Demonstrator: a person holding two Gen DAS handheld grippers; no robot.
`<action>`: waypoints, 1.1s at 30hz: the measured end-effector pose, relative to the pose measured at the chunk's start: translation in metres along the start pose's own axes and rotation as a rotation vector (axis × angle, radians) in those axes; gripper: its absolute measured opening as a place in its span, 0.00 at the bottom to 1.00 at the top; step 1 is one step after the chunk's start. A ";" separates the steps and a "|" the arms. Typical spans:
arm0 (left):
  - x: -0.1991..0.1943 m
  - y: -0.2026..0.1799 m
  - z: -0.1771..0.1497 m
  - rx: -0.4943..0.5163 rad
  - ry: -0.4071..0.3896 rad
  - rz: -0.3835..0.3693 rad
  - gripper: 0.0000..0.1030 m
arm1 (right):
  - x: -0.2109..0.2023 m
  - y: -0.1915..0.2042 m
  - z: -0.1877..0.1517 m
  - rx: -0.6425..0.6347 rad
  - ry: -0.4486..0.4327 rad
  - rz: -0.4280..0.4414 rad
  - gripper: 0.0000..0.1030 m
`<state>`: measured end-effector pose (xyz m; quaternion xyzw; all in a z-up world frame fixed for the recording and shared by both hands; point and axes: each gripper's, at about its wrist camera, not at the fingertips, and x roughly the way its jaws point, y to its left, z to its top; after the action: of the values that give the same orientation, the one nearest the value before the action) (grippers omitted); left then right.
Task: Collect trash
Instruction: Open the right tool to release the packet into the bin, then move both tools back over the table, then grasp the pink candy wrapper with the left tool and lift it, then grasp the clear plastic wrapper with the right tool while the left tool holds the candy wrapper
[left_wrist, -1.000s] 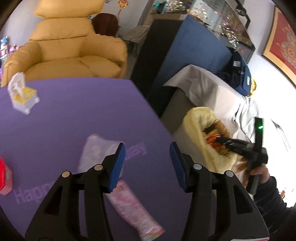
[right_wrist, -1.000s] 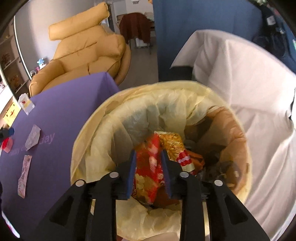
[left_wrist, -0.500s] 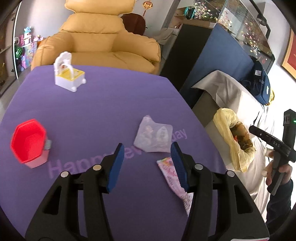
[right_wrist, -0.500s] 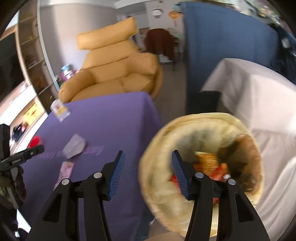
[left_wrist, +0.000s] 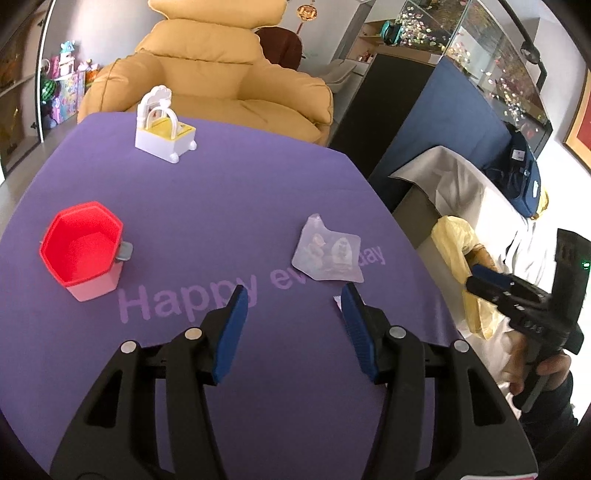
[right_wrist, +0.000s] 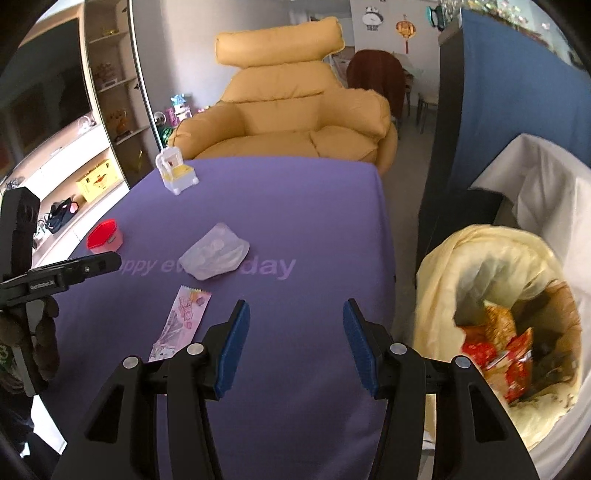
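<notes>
Both our left gripper and right gripper gape empty; the flat clear wrapper, centre frame, may slip from the pads.

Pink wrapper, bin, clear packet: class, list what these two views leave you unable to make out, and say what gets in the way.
- Pink wrapper: in the left wrist view only a corner shows behind the left claw; in the right wrist view its near end is hidden by the right claw.
- Trash bin: contents blurred, lower right cut off by the edge in the right wrist view.
- Clear packet: contents too faint to identify.
</notes>
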<state>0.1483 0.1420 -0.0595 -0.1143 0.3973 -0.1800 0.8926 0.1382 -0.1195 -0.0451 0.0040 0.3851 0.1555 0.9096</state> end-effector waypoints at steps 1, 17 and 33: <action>0.000 -0.001 -0.001 0.006 0.003 -0.012 0.49 | 0.003 0.001 -0.001 0.003 0.006 -0.001 0.48; 0.050 -0.099 -0.047 0.207 0.225 0.049 0.49 | -0.010 -0.036 -0.001 0.083 -0.044 -0.135 0.48; 0.018 -0.052 -0.031 0.092 0.106 0.042 0.12 | 0.029 -0.008 0.003 0.007 0.027 0.078 0.48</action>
<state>0.1238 0.0850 -0.0740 -0.0550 0.4374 -0.1852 0.8783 0.1613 -0.1183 -0.0647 0.0200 0.3974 0.1895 0.8977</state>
